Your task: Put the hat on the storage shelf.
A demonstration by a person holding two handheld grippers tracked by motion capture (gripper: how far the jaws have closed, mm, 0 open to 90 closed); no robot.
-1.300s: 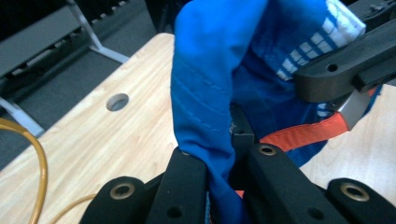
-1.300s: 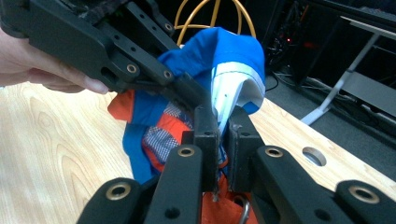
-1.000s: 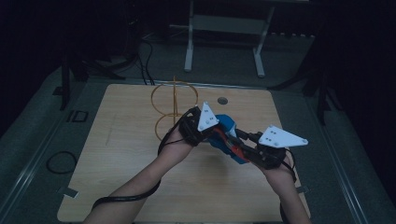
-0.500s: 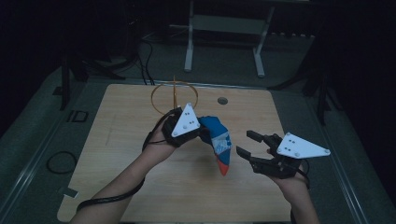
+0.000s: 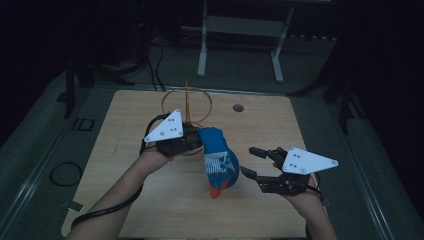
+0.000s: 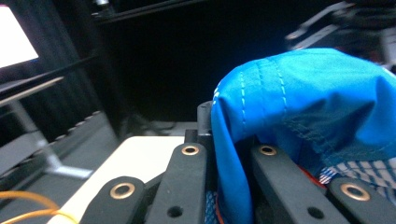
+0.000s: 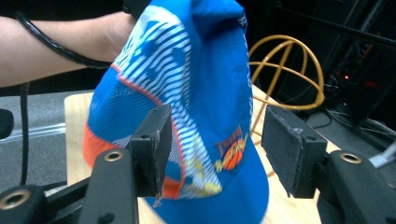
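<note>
High view: left hand-held gripper (image 5: 192, 142) clamps the blue cap (image 5: 218, 160) before the wire stand (image 5: 187, 102); right hand-held gripper (image 5: 254, 162) gapes.

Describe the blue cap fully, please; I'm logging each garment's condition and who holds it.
The blue cap is soft fabric with light stitching, a white-striped panel, orange trim, an orange edge at its low end and a small orange-and-yellow logo. It hangs above the wooden table, long axis pointing down. The left gripper is shut on its upper edge; the right gripper stands open beside it, not touching.
</note>
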